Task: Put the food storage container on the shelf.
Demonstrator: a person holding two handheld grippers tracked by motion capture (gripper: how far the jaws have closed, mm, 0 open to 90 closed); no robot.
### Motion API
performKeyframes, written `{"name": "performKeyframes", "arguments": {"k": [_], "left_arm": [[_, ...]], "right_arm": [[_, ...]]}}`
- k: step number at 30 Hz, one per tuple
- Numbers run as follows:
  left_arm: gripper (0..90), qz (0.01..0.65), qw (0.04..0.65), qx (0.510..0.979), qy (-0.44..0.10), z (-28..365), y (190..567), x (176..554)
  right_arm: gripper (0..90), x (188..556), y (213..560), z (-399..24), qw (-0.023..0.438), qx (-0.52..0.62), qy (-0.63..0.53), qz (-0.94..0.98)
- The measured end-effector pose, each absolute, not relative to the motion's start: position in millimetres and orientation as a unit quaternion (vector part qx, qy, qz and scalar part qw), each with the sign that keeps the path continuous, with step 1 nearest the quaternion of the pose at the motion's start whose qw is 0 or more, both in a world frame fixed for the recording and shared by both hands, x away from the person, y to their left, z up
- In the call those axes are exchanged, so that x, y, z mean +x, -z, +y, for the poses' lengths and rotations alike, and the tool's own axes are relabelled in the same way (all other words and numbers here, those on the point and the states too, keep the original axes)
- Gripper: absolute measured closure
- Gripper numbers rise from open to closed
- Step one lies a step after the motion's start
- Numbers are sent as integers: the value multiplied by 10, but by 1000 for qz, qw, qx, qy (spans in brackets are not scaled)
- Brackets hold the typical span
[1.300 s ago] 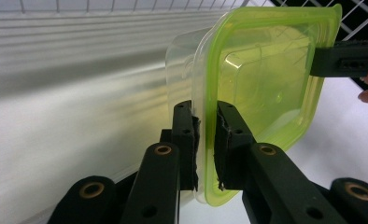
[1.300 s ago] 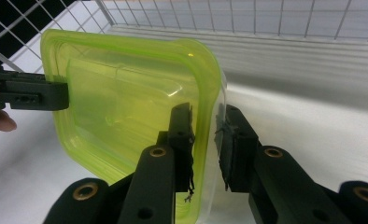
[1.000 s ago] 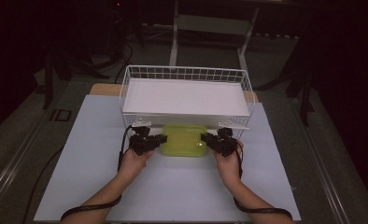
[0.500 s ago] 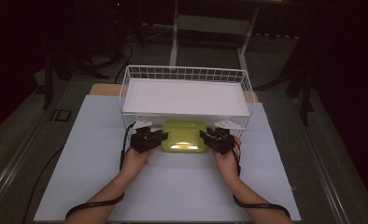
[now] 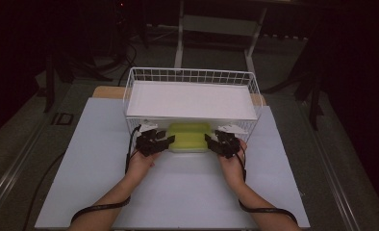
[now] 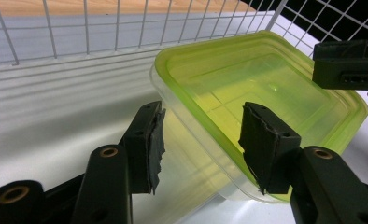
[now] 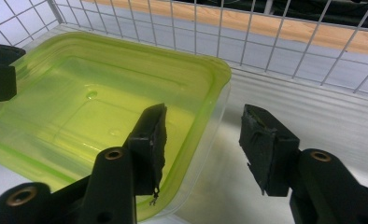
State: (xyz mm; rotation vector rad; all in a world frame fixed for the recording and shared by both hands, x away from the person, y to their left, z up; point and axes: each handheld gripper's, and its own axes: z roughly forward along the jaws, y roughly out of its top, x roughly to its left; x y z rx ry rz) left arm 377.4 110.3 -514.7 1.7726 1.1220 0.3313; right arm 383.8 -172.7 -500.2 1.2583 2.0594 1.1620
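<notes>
A yellow-green lidded plastic container lies on the white table, its far part under the white shelf of a wire rack. My left gripper is at the container's left end and my right gripper at its right end. In the left gripper view the container has its rim between the parted jaws of the left gripper, pads clear of it. The right gripper likewise straddles the container's corner rim without pressing. Both sets of jaws have just been opening.
Wire mesh of the rack stands close behind the container. The white mat runs from the rack to the near edge. Dark floor and stands surround the table. Cables trail from both grippers along the forearms.
The container and both grippers have moved away from the person, further under the rack's shelf. Both grippers' jaws have spread apart and let go of the container's rim.
</notes>
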Motion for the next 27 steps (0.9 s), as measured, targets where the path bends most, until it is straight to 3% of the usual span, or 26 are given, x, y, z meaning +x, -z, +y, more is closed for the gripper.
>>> {"name": "performKeyframes", "arguments": {"k": [8, 16, 20, 21, 23, 27], "left_arm": [[470, 456, 503, 718, -153, 1124, 5037, 3682], [440, 431, 512, 730, -137, 1138, 4883, 3476], [370, 421, 538, 723, -104, 1179, 4789, 3338], [323, 409, 543, 727, -98, 1192, 4774, 3295], [193, 398, 548, 730, -94, 1209, 4743, 3205], [124, 381, 552, 737, -84, 1243, 4727, 3058]], "right_arm": [[432, 3743, 4970, -1715, 242, 444, -424, 752], [435, 3526, 4846, -1718, 224, 431, -444, 753], [462, 3409, 4782, -1696, 216, 417, -453, 758], [518, 3383, 4771, -1691, 209, 415, -455, 759], [537, 3330, 4762, -1677, 204, 410, -455, 764], [649, 3264, 4786, -1642, 155, 402, -457, 778]]}}
